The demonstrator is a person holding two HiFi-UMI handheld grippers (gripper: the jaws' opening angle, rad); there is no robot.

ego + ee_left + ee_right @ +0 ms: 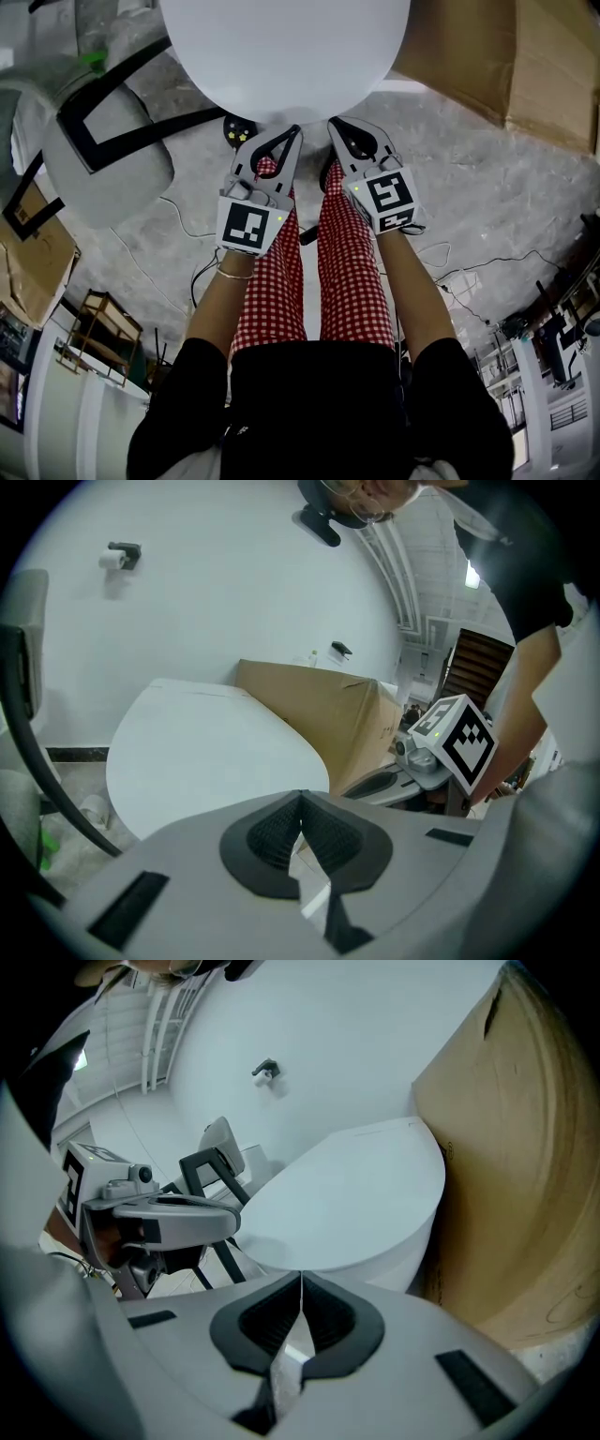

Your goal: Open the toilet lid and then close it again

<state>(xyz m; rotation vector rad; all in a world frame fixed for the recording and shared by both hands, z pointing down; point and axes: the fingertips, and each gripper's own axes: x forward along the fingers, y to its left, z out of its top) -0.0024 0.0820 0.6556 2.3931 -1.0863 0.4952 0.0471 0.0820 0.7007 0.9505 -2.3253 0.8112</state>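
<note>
the left gripper has its jaws pressed together on nothing, and the right gripper close beside it is clenched the same way. both tips sit just at the front edge of the white toilet lid, which lies down flat (whether they touch it cannot be told). a cardboard box stands just right of the toilet and a grey chair to its left, both on the concrete floor.
</note>
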